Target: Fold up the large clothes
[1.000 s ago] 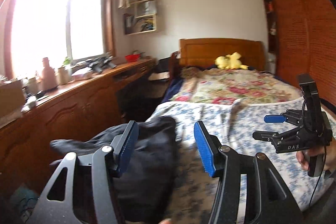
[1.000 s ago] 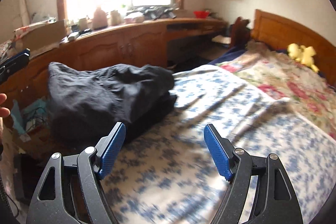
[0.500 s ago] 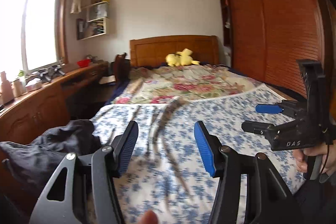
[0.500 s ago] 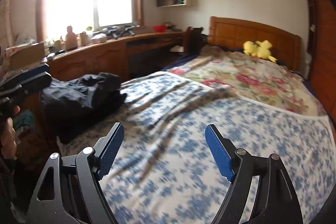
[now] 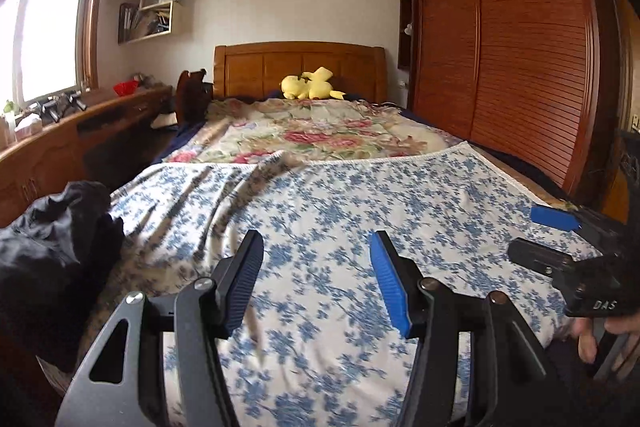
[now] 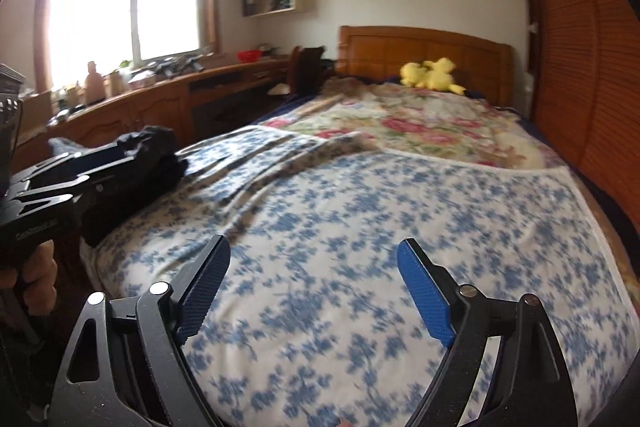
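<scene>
- While both tools hover over the floral sheet [image 5: 400, 195], I read a between-garments step.
- Left gripper [image 5: 316, 279] released, empty; right gripper [image 6: 316, 291] just widened, empty.
- Dark clothes pile [image 5: 52, 247] at nine o'clock; next: reach there.

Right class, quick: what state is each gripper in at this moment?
Left gripper: open, nothing between its jaws.
Right gripper: open and empty; its jaws have just been opening wider.
</scene>
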`<state>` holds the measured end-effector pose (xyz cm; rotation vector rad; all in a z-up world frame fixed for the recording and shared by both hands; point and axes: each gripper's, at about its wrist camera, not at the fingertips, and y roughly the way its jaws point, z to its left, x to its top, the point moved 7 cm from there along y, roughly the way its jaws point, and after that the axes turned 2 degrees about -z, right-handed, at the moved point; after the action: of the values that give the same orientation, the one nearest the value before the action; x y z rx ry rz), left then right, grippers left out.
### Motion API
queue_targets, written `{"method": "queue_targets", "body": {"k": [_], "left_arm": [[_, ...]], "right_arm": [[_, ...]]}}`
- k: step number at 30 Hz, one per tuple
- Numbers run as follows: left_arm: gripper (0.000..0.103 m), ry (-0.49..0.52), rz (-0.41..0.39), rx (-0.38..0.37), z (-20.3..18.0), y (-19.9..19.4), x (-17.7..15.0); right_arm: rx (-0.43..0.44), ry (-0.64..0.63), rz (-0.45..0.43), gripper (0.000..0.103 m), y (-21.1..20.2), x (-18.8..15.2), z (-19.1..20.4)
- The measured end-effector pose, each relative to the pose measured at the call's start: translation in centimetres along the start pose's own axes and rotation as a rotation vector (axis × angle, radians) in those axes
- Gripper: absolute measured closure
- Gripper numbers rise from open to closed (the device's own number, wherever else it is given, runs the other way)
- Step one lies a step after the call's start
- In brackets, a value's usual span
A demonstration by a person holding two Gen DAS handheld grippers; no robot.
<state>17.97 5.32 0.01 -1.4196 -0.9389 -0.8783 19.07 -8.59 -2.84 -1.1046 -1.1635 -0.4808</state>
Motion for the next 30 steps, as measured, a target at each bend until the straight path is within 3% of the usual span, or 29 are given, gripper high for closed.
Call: {"method": "queue_targets", "body": {"k": [13, 30], "left_arm": [[0.048, 0.000, -0.028, 0.022, -2.7, -4.9, -1.5], [0.048, 0.017, 0.000, 0.006, -4.0, -5.6, -4.6]], "right_arm": [[-0.103, 0.100, -0.104, 0.015, -8.2, -1.7, -3.2], [-0.145, 0.122, -0.120, 0.015, -10.6, -4.2, -2.2]]}}
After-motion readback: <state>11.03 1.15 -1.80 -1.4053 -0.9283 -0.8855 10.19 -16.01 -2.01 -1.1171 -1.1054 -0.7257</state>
